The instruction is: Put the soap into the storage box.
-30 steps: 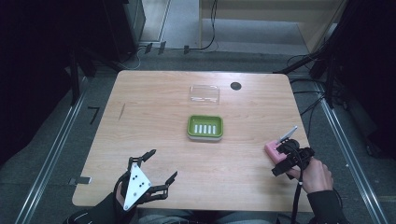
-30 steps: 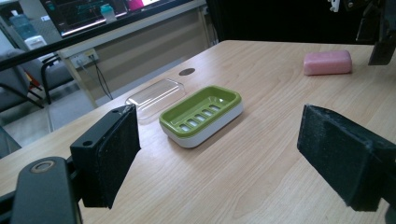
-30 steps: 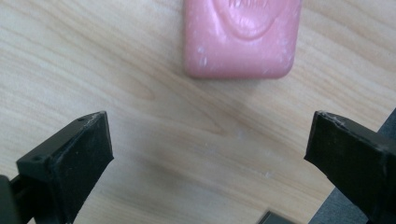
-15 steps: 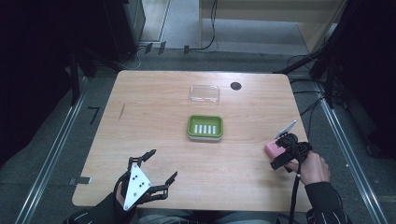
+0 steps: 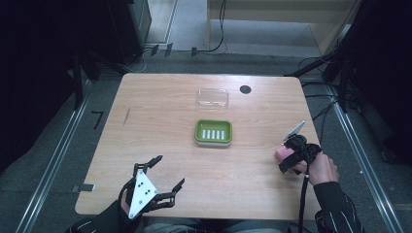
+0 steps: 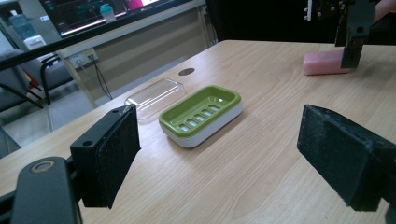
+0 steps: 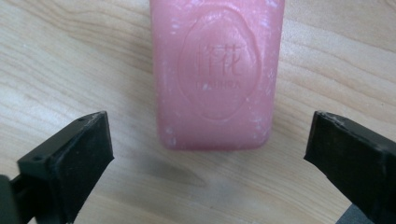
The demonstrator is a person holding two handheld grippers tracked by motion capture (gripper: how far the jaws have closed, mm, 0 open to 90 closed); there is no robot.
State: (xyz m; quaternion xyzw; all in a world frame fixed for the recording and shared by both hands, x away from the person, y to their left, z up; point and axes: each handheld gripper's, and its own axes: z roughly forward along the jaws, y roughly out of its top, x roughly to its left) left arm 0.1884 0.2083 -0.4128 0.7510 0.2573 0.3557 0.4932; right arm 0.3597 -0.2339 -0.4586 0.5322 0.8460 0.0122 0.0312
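Soap (image 7: 217,70) lay flat on the surface (image 5: 160,121) near its right edge, well apart from the green dish (image 5: 213,132). The right tool (image 5: 290,158) hung over the bar, jaws wide and holding nothing. To grasp well, it probably needed to go lower and close evenly on the long sides. The left tool (image 5: 158,177) waited open and empty.

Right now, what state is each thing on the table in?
Pink soap bar: flat on the table, ungripped.
Green soap dish: empty, uncovered.
Clear lid: off, behind the dish.
Right gripper: jaws open, straddling the soap.
Left gripper: jaws open, empty.
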